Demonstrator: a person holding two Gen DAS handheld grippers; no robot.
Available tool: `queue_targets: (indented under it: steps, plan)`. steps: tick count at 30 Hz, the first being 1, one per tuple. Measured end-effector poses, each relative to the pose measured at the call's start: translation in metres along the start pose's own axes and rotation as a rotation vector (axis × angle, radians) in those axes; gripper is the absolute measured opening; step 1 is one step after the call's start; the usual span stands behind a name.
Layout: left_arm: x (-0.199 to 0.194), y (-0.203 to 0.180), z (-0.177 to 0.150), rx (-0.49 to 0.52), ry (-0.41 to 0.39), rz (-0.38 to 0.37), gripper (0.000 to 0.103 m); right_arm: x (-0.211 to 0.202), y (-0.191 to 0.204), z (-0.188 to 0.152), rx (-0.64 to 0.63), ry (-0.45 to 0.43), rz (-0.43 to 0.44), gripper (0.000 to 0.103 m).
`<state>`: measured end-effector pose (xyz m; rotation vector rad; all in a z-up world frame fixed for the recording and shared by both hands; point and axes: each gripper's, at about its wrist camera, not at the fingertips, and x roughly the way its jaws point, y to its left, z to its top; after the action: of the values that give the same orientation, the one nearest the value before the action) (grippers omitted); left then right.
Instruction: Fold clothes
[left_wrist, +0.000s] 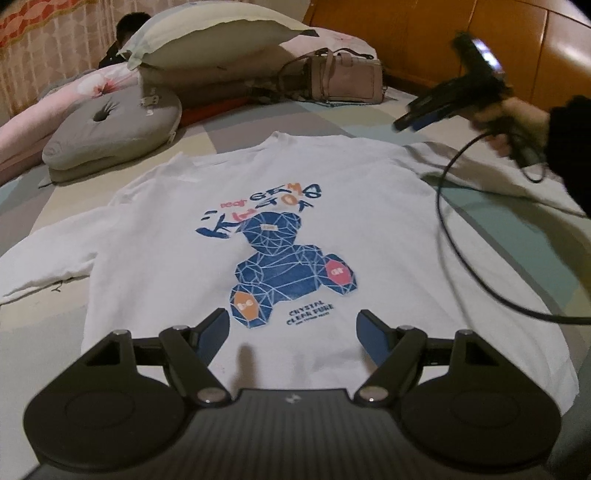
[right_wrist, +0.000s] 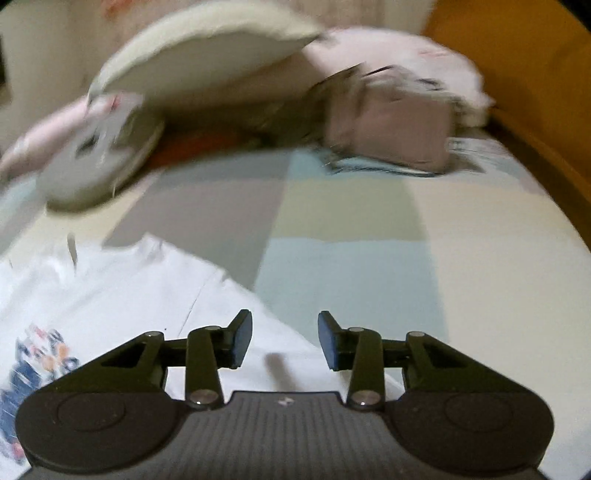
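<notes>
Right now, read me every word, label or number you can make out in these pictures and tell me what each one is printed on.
"CRYSTAL CLEAR PURE": dark blue, on the white T-shirt, below the blue bear print.
"bear": small red word, on the shirt above the bear.
Larger blue and red lettering above the bear: too stylised to read for certain.
Tiny line under "CLEAR PURE", and the bear's patches: too small.
Right wrist view: print blurred, unreadable.

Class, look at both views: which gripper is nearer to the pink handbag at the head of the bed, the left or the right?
Right. The right gripper is raised beyond the T-shirt's far shoulder, toward the pink handbag. The left gripper hangs over the shirt's near hem, with the whole shirt between it and the bag.
</notes>
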<state>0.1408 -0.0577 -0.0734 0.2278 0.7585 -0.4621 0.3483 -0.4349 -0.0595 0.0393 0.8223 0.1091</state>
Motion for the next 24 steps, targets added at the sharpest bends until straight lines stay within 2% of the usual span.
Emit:
queue_targets:
  steps: [1, 3, 5, 6, 9, 12, 15, 17, 19, 21, 24]
  plan:
    - [0.001, 0.002, 0.000, -0.002, 0.000, 0.000, 0.077, 0.009, 0.003, 0.001, -0.023, 0.024, 0.008, 0.043]
    - [0.005, 0.004, -0.002, -0.008, 0.002, -0.005, 0.077, 0.023, 0.008, -0.001, -0.068, 0.054, 0.002, 0.030]
    - [0.009, 0.007, -0.003, -0.015, 0.007, -0.009, 0.077, 0.031, 0.014, -0.006, -0.119, 0.064, -0.028, 0.008]
    - [0.011, 0.007, -0.003, -0.018, 0.010, -0.009, 0.077, 0.032, 0.012, -0.006, -0.110, 0.047, -0.042, 0.001]
    - [0.014, 0.009, -0.005, -0.024, 0.018, -0.007, 0.077, 0.041, 0.005, -0.002, -0.060, -0.008, -0.078, 0.001]
    - [0.012, 0.009, -0.006, -0.024, 0.021, -0.008, 0.077, 0.048, -0.003, 0.004, 0.002, -0.017, -0.093, 0.001]
    - [0.009, 0.012, -0.007, -0.026, 0.012, 0.000, 0.077, 0.028, 0.000, 0.007, 0.014, -0.014, -0.083, 0.008]
    - [0.008, 0.014, -0.006, -0.031, 0.006, 0.004, 0.077, 0.003, 0.005, 0.002, 0.005, -0.034, -0.085, 0.023]
    - [0.008, 0.015, -0.005, -0.039, 0.000, 0.000, 0.080, -0.014, 0.007, -0.003, 0.008, -0.028, -0.060, 0.024]
    - [0.009, 0.013, -0.003, -0.038, -0.006, -0.003, 0.082, -0.017, 0.007, -0.002, -0.002, -0.019, -0.062, 0.025]
    - [0.008, 0.007, -0.002, -0.031, -0.008, -0.021, 0.082, 0.000, 0.008, 0.006, -0.055, -0.014, -0.056, 0.039]
